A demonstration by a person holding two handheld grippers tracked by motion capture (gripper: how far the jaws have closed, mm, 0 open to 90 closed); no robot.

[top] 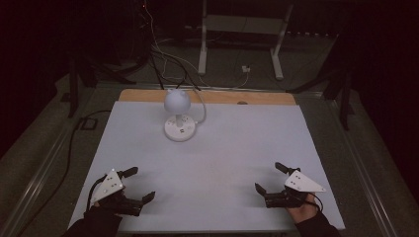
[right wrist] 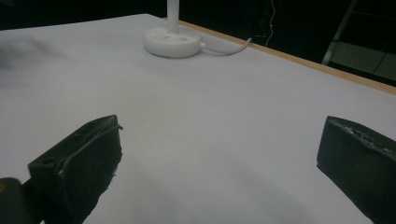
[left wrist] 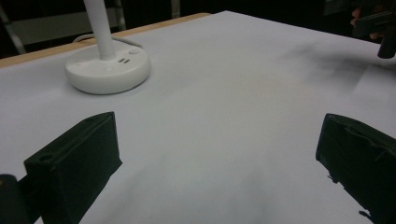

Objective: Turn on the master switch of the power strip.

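Left gripper [top: 141, 185] sits at the lower left of the high view, low over the white surface [top: 222, 163], its two black jaws spread wide with nothing between them. A grey three-cornered plate rides on top of it, and the person's dark sleeve enters from the bottom edge behind it. At the lower right of the same view the right gripper [top: 269, 177] mirrors it: jaws wide apart, empty, pointing toward the middle of the frame, with the person's hand [top: 302, 211] wrapped around its rear.

A white desk lamp [top: 179, 116] stands upright in the upper middle of the high view, well apart from both grippers. Its round base rests on the surface near the far wooden edge [top: 207, 96], a slim stem rises from it, and a rounded head sits on top. A white cable [top: 202, 106] curves away from the base toward the back.

In the left gripper view the lamp base [left wrist: 108, 70] appears at the upper left with small buttons on its top, while the two jaws rise at the bottom corners over bare surface; the other gripper [left wrist: 380, 28] shows at the upper right corner. In the right gripper view the lamp base [right wrist: 173, 42] lies at the upper middle, its cable [right wrist: 229, 48] trailing right toward the wooden edge.
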